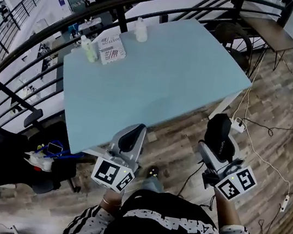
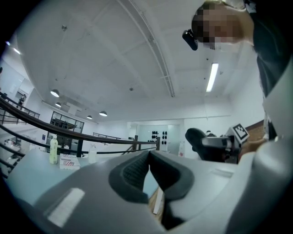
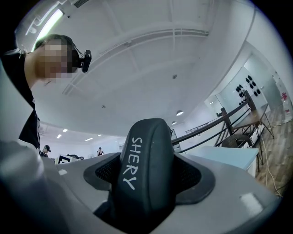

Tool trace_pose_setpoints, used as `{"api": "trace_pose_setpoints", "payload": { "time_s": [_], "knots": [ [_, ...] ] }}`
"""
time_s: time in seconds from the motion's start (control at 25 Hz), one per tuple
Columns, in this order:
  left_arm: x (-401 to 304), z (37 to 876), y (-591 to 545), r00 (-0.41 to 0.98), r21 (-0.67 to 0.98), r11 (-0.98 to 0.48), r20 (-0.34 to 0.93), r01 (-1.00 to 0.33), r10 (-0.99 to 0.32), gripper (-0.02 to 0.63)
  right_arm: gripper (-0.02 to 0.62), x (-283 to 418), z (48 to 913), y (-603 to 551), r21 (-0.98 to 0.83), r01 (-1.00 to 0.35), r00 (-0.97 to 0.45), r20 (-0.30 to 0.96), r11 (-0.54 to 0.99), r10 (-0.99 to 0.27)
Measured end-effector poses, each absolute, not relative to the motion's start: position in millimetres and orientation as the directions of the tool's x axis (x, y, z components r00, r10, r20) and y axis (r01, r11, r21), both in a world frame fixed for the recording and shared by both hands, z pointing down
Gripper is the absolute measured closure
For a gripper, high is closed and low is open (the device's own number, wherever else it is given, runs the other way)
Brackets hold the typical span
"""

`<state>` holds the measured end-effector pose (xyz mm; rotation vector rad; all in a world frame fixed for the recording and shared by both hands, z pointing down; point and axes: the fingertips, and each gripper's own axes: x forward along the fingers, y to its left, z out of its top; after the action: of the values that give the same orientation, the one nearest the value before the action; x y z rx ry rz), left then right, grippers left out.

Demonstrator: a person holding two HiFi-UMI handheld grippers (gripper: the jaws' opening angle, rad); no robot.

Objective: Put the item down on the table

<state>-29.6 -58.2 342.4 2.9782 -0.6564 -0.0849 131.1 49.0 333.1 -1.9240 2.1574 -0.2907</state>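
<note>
My right gripper (image 3: 149, 176) squeezes a long, rounded dark grey case (image 3: 145, 146) with white "SHERY" written along it, sticking straight out from the jaws over the wood floor (image 1: 280, 107) beside the light blue table (image 1: 158, 77); my left gripper (image 2: 149, 170) is pinched together, empty.

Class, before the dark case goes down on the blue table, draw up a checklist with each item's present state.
1. Dark case clamped in right tool: ok.
2. Left tool shut and empty: ok.
3. Case above the table: not ok, it appears short of the near edge, over floor.
4. Near part of table bare: ok.
5. Box and bottles away at the far corner: ok.
6. Grip firm: cannot tell.
</note>
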Motion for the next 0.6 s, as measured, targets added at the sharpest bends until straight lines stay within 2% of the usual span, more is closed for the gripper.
{"api": "trace_pose_setpoints", "payload": {
  "time_s": [0.6],
  "knots": [
    [1,348,-162,0.933,0.125,-0.929,-0.056,-0.348,-0.357,0.606,0.230,155,327,-38,-0.269,-0.963,-0.023,0.007,0.020,-1.000]
  ]
}}
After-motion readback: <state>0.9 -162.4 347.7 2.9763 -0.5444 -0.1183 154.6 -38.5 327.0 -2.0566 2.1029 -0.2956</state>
